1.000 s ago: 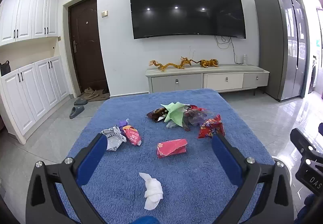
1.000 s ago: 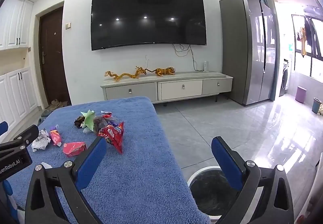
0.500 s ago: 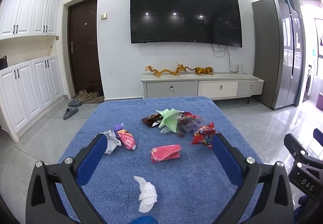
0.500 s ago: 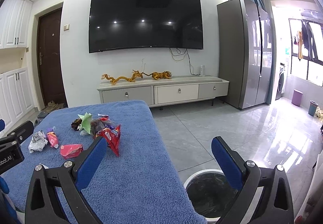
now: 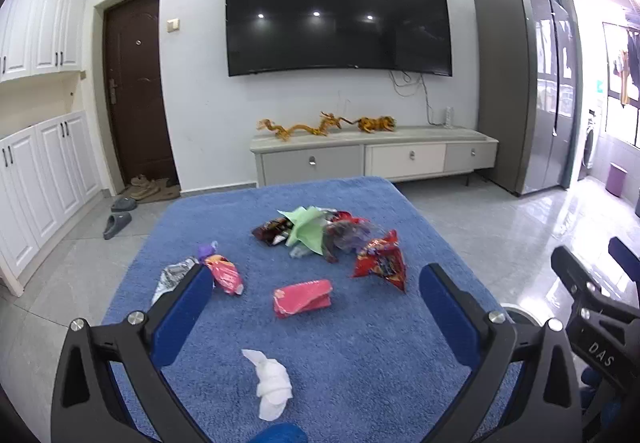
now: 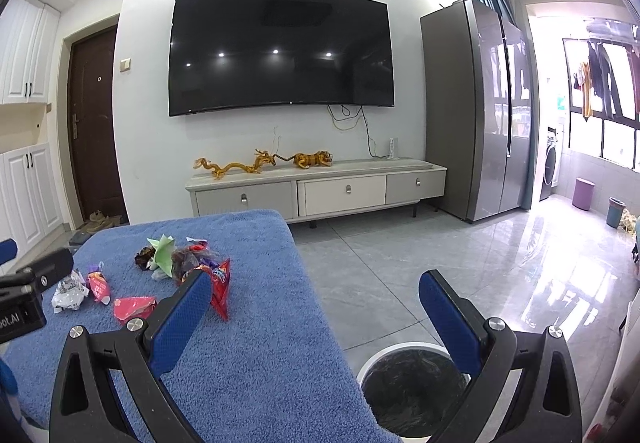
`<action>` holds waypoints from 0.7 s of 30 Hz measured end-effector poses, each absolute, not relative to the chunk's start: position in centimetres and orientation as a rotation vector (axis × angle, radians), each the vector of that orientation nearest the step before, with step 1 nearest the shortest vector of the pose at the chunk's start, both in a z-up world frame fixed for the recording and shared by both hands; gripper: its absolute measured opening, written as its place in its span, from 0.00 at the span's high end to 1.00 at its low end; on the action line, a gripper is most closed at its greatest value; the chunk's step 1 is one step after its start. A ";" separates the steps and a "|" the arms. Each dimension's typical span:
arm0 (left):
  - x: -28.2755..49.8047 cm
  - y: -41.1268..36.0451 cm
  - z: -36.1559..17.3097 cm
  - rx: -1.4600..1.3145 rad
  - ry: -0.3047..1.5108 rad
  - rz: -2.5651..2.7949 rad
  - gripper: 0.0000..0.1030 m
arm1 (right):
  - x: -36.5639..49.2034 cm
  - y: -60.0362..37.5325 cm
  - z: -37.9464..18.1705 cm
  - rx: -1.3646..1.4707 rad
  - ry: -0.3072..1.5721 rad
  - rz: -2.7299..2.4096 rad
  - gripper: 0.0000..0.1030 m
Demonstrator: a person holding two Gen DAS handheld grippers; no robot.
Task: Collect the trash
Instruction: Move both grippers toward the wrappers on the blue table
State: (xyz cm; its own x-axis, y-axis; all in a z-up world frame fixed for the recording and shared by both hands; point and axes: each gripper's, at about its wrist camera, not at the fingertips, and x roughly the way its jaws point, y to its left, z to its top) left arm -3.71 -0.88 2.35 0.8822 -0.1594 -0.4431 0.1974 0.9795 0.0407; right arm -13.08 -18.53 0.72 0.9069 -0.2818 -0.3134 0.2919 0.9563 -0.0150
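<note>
**White tissue first, we think**

White tissue (image 5: 272,387) lies on the blue towel (image 5: 360,363), nearest to us. Beyond it are the pink packet (image 5: 303,297) and red snack bag (image 5: 380,263). Our left tongs (image 5: 316,307) and right tongs (image 6: 316,307) are spread wide, holding nothing. Nothing is picked yet. Next we dip down, pinch the tissue, and carry it to the bin (image 6: 408,391) beside the towel.

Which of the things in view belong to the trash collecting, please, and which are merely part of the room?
For the job:
crumpled white tissue
folded pink wrapper
red snack bag
green paper sheet
silver foil wrapper
black-lined white bin

Just there:
black wall television
golden dragon ornament
grey slippers
purple stool
</note>
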 end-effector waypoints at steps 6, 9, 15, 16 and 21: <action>-3.5 -1.3 1.9 0.090 0.451 -0.204 0.00 | -12.9 -19.3 0.4 0.057 0.317 -0.288 0.00; -3.3 -1.4 1.8 0.085 0.443 -0.189 0.00 | -12.7 -19.9 0.2 0.079 0.320 -0.285 0.00; -2.1 -2.3 1.4 0.092 0.476 -0.227 0.00 | -12.1 -21.1 -0.5 0.100 0.345 -0.285 0.00; -1.9 -2.7 1.3 0.101 0.492 -0.248 0.00 | -12.0 -21.3 -0.6 0.103 0.351 -0.287 0.00; -1.1 -4.8 0.5 0.122 0.531 -0.346 0.00 | -11.7 -22.8 -1.4 0.116 0.386 -0.317 0.00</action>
State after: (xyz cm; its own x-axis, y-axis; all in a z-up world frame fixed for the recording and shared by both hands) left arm -1.15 -4.78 0.51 0.8058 -0.2914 -0.5155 0.3538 0.9350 0.0246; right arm -11.68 -22.75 -1.36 0.8779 -0.2814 -0.3875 0.3253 0.9442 0.0514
